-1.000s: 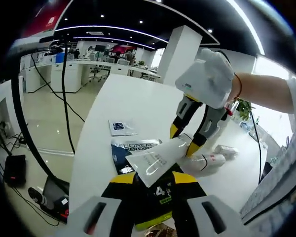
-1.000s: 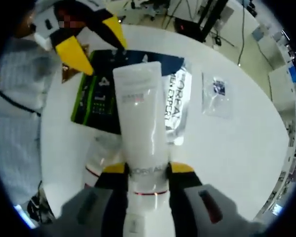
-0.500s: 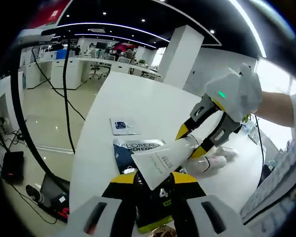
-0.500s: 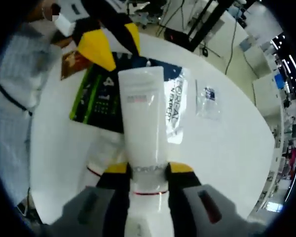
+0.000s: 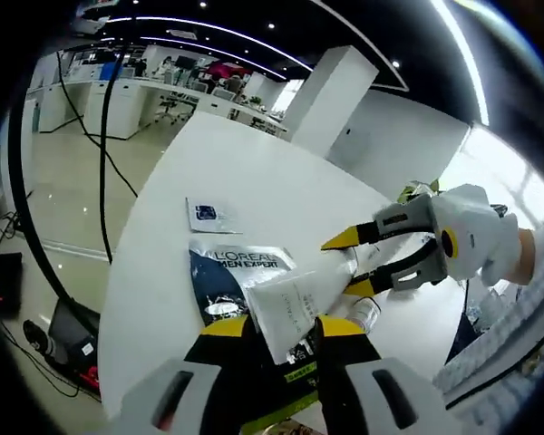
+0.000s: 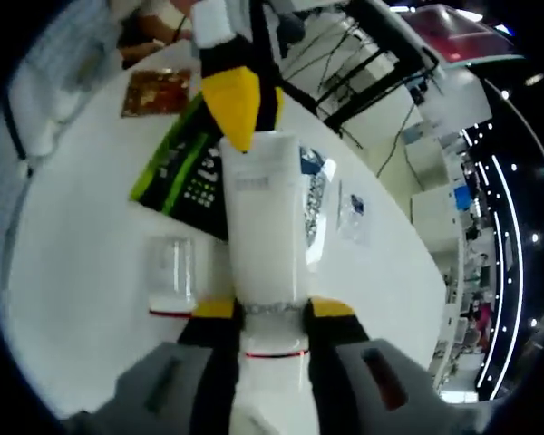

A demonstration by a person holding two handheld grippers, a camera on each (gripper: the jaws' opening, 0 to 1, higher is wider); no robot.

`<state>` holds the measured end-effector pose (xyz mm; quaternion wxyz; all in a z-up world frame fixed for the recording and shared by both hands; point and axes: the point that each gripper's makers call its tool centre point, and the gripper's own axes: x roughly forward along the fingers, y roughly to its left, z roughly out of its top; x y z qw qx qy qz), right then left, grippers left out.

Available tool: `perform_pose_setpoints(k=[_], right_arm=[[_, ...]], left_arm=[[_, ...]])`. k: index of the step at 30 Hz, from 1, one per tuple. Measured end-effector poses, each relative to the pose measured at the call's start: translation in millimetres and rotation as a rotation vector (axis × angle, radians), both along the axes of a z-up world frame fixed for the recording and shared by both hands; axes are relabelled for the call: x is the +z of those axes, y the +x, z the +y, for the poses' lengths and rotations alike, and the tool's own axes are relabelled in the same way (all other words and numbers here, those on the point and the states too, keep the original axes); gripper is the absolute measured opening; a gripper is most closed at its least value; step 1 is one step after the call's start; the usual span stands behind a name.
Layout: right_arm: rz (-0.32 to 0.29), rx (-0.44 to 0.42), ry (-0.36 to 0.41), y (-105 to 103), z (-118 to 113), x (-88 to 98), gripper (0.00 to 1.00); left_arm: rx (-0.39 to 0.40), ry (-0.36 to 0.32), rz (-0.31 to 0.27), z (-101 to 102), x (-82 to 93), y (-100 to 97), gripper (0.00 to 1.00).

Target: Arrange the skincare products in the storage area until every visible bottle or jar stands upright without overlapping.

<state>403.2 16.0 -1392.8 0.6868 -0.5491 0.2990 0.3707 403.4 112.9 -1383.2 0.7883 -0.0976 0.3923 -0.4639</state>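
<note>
- The right claw [image 6: 263, 313] is clamped on the white L'Oréal tube [image 6: 265, 236] near its cap, above the table [image 6: 72, 272].
- The left claw [image 5: 286, 324] pinches the tube's crimped end.
- Advice: release left, then stand the tube cap-down beside the small jar [image 6: 170, 276], clear of the sachets [image 6: 186, 172].

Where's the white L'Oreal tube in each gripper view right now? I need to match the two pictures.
Left gripper view: white tube at lower centre, slanting from this view's own jaws to the right gripper.
Right gripper view: white tube at centre, rising from this view's own jaws.
Shared landmark: the silver L'Oreal Men Expert sachet on the table.
</note>
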Motion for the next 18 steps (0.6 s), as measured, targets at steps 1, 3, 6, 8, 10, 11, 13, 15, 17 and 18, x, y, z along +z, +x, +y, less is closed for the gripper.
perform_pose_setpoints(k=[1, 3, 6, 8, 10, 11, 13, 15, 17, 18], right_arm=[[-0.018, 0.012, -0.005, 0, 1, 0.3, 0.26], [-0.049, 0.026, -0.017, -1, 1, 1.0, 0.26], [-0.075, 0.020, -0.018, -1, 2, 1.4, 0.26], [-0.095, 0.007, -0.005, 0, 2, 2.6, 0.26], [-0.109, -0.009, 0.006, 0, 2, 3.7, 0.26], [-0.114, -0.013, 0.012, 0, 2, 3.5, 0.26], [-0.130, -0.027, 0.029, 0, 1, 4.1, 0.26], [-0.145, -0.050, 0.063, 0, 0, 5.3, 0.26], [-0.164, -0.063, 0.096, 0, -1, 6.2, 0.26], [-0.168, -0.073, 0.112, -1, -1, 6.4, 0.26]], left_arm=[[-0.006, 0.002, 0.001, -1, -0.8, 0.2, 0.27], [-0.020, 0.000, 0.009, -3, -2.3, -0.2, 0.25], [-0.065, -0.023, 0.043, -12, -3.1, -3.5, 0.24], [-0.101, -0.040, 0.076, -18, -2.3, -8.3, 0.25], [-0.111, -0.040, 0.076, -21, -2.8, -5.9, 0.24], [-0.121, -0.042, 0.084, -21, -2.1, -5.2, 0.24], [-0.138, -0.051, 0.104, -23, 0.7, -6.0, 0.23], [-0.153, -0.066, 0.123, -27, 5.5, -6.5, 0.22], [-0.186, -0.088, 0.145, -33, 7.5, -8.8, 0.21], [-0.197, -0.085, 0.152, -35, 7.0, -9.6, 0.20]])
